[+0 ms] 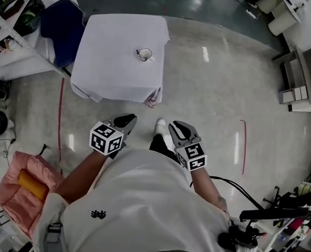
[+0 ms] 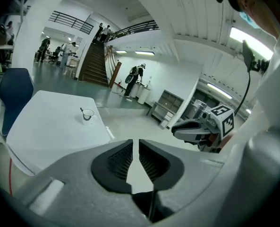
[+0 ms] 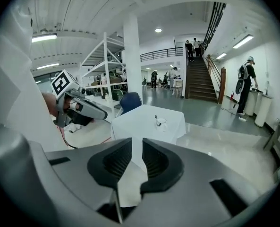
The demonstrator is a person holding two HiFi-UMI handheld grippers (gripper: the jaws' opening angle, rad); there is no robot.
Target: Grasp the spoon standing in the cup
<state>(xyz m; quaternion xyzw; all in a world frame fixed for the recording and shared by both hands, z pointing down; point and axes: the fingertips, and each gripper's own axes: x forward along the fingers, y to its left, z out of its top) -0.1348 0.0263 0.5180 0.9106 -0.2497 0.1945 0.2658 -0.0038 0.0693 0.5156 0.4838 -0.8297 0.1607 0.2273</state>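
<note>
A white cup (image 1: 145,54) with a dark spoon (image 1: 138,52) standing in it sits near the right side of a table (image 1: 113,51) draped in white cloth, well ahead of me. Both grippers hang over the floor, far short of the table. My left gripper (image 1: 129,119) has its jaws shut with nothing between them, as the left gripper view (image 2: 136,143) shows; the cup (image 2: 88,115) is small and distant there. My right gripper (image 1: 175,126) also holds nothing, its pads (image 3: 151,162) only a thin slit apart. The cup (image 3: 161,122) stands far beyond its jaws.
A blue chair (image 1: 63,22) stands at the table's far left corner. A pink bag (image 1: 24,185) lies on the floor at my left. Red tape lines (image 1: 244,146) mark the floor. Shelving (image 1: 302,77) and equipment line the right side; a staircase (image 3: 199,79) rises beyond the table.
</note>
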